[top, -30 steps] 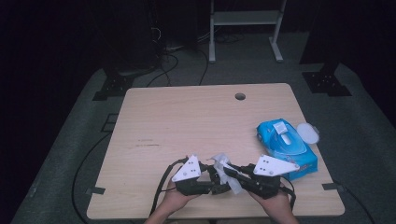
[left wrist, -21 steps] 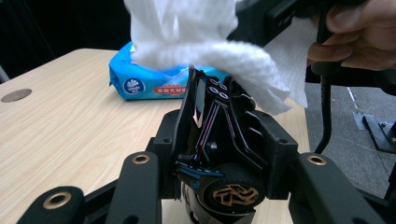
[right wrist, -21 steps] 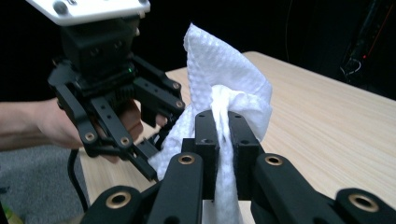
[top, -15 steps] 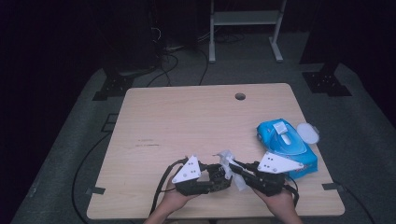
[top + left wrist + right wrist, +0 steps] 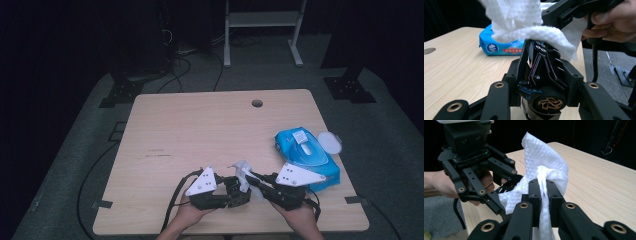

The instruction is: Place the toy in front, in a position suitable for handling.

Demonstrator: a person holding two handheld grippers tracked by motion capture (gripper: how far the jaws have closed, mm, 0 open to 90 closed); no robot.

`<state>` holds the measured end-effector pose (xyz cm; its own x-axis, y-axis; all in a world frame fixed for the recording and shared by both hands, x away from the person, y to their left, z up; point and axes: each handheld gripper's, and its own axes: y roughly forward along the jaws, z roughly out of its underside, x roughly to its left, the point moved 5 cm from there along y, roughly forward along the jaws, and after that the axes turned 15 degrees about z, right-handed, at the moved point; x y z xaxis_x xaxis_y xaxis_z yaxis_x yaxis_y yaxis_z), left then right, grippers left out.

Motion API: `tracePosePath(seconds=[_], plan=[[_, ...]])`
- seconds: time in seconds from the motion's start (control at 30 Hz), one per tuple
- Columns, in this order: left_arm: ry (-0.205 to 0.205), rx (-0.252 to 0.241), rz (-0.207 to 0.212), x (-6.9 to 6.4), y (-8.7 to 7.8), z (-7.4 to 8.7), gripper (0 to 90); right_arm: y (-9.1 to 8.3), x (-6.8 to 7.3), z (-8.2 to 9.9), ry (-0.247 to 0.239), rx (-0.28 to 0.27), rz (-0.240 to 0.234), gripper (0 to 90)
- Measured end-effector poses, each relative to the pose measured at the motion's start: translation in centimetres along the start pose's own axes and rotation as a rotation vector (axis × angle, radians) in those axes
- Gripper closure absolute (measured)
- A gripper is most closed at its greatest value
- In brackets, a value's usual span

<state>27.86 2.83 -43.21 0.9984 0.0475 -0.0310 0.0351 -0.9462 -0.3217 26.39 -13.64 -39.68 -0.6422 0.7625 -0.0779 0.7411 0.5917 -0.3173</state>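
**Wipe stays on the toy; nothing has shifted**

The wipe [image 5: 544, 170] hangs bunched from the right gripper [image 5: 543, 187], whose jaws are clamped tight on its middle fold. Its loose end drapes over the top of a black wheeled toy [image 5: 541, 62], which the left gripper [image 5: 234, 190] holds pinched between its jaws.

Against the pictures from a second ago, both hands sit where they were and both grips are unchanged. The wipe [image 5: 243, 170] has barely stirred. I judge this a pause in the rubbing, with the cloth pressed on one spot, rather than a finished clean.

All of this sits at 6 o'clock on the table [image 5: 200, 130], near the person's edge. The blue pack [image 5: 305, 150], its lid flipped open, lies at about 2 o'clock from the wipe, just beside the right gripper.
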Motion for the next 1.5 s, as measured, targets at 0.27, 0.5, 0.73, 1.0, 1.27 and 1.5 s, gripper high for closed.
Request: tracePosePath(seconds=[0.27,0.5,0.73,1.0,1.27,1.5], plan=[[0.016,0.016,-0.02,0.1,-0.1,-0.1,58.0,0.5,1.2,-0.8,-0.029,-0.015,-0.025,84.0],[0.01,0.016,-0.003,0.1,0.1,0.1,52.3,0.2,1.3,-0.4,-0.056,-0.009,-0.004,84.3],[-0.046,0.046,-0.017,0.7,0.2,1.5,45.2,-0.1,0.9,-0.3,-0.051,-0.001,0.011,84.3],[-0.054,0.066,-0.003,0.7,1.3,2.7,55.0,-0.3,0.6,-0.1,-0.047,0.001,0.014,84.1],[-0.024,0.08,-0.015,0.2,1.8,2.7,56.6,-0.1,1.7,-0.6,-0.075,0.005,-0.011,84.1],[0.004,0.1,-0.039,-0.1,1.8,2.6,56.7,-0.3,1.0,-0.9,-0.089,0.009,0.04,84.0]])
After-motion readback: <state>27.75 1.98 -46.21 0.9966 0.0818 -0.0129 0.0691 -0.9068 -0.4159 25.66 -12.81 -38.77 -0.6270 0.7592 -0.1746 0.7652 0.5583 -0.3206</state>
